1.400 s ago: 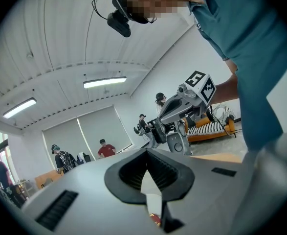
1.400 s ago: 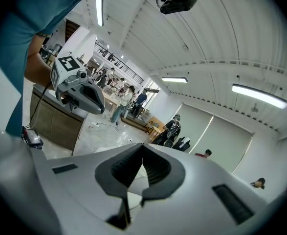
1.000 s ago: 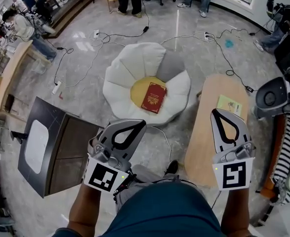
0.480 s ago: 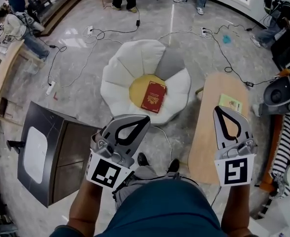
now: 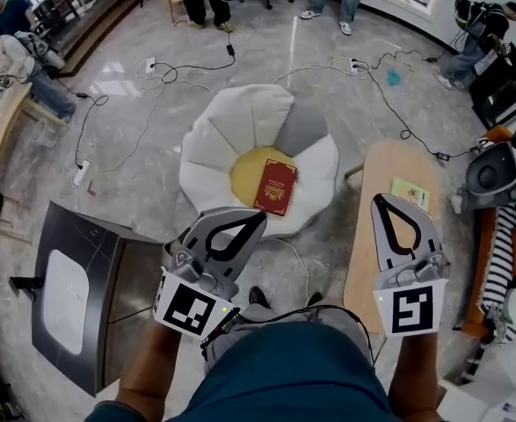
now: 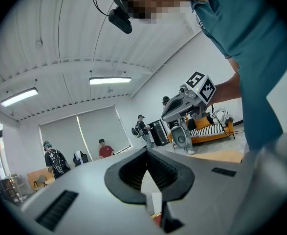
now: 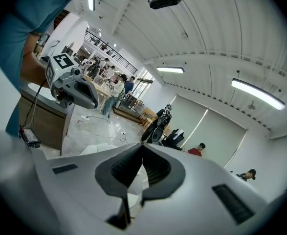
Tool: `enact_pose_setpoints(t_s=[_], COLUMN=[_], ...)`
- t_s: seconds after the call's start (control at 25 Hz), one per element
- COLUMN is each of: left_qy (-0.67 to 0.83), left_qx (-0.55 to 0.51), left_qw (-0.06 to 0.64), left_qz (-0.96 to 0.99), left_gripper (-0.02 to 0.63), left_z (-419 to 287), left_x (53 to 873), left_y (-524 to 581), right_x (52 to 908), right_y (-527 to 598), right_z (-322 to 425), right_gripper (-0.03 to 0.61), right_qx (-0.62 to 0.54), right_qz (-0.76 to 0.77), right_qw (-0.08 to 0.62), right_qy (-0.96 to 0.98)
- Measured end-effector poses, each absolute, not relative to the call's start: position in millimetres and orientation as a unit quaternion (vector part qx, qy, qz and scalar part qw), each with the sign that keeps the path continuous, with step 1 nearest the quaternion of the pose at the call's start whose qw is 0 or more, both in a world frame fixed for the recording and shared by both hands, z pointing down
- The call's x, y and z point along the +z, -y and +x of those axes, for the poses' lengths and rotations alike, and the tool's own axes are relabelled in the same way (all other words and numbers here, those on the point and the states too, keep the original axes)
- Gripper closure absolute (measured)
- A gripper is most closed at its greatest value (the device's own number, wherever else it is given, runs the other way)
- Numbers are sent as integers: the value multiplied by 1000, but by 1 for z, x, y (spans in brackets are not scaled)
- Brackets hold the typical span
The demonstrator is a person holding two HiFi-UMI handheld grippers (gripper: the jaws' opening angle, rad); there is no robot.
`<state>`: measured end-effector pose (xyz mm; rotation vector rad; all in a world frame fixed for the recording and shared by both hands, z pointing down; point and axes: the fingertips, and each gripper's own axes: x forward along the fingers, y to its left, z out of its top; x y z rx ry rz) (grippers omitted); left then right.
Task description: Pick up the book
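Book (image 5: 275,185) lies flat on the yellow centre of the flower-shaped cushion (image 5: 231,139), down on the floor, untouched. Its long axis runs away from the person, far end leaning a touch right.

Left hand-held gripper (image 5: 250,221): jaws pressed together, nothing btwn them. Tips sit just short of the cushion's near edge, w/ the book straight ahead and slightly right. That's the nearer one, and it points roughly along the book's length.

Right hand-held gripper (image 5: 382,205): also closed, empty. It hangs over the wooden desk (image 5: 376,262) near a green leaflet (image 5: 409,192); the book is off to its left and ahead, well apart.

My call: approach phase, no grasp yet. Jaws need to open first, then reach forward and down. A flat book on soft padding probably wants an edge grip across the short side.
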<state>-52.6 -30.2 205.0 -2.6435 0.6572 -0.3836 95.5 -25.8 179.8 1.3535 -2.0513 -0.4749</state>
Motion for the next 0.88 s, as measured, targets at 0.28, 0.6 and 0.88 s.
enact_pose_setpoints(t_s=[0.28,0.6,0.88], left_qy=[-237,-254,-283], left_qx=[-145,-163,-164], left_qw=[177,161,165], left_qz=[-944,-939,-930], left_gripper=[611,611,611], left_z=[-54,-3,60], left_x=[219,226,216], left_y=[50,88,117], right_x=[191,202,198], right_y=[41,88,122], right_z=[93,138,198], right_gripper=[566,566,566], right_qx=[-173,-166,-177], right_qz=[501,472,451], right_qw=[315,305,290], right_qy=[787,810,825])
